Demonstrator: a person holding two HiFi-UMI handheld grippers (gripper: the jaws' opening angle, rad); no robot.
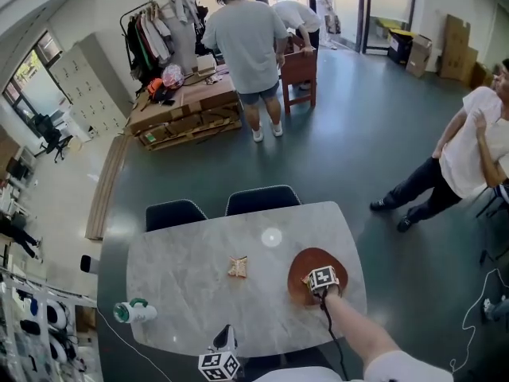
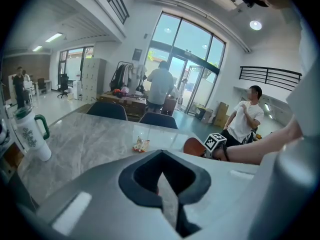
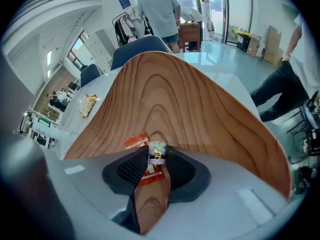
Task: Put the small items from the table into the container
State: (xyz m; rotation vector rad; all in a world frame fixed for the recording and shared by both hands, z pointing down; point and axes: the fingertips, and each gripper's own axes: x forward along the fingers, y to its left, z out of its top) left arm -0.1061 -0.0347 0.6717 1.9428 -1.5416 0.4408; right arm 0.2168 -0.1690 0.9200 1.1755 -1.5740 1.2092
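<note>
- The right gripper (image 3: 156, 157) is pointed steeply down into the wooden container (image 3: 200, 114), which stands on the marble table (image 1: 183, 285) near its 3 o'clock end.
- A small wrapped sweet (image 3: 157, 149) is seen between the tips of the right gripper. The jaws are set narrow and a pad appears to touch it on either side.
- An orange-red sachet (image 3: 136, 141) is seen on the container's floor beneath the jaws, with its free end at 10 o'clock from the sweet.
- A snack packet (image 1: 237, 267) is left on the bare table top, outside the container. In the head view it lies at 9 o'clock from the container and apart from it.
- The left gripper (image 2: 162, 172) is held at the table's 6 o'clock edge. Its jaws are only slightly parted and nothing is held between them.
- From the left gripper, the snack packet lies at about 12 o'clock, well apart.
- A white tumbler (image 1: 134, 312) with a green handle is seen lying toward the table's 8 o'clock corner.
</note>
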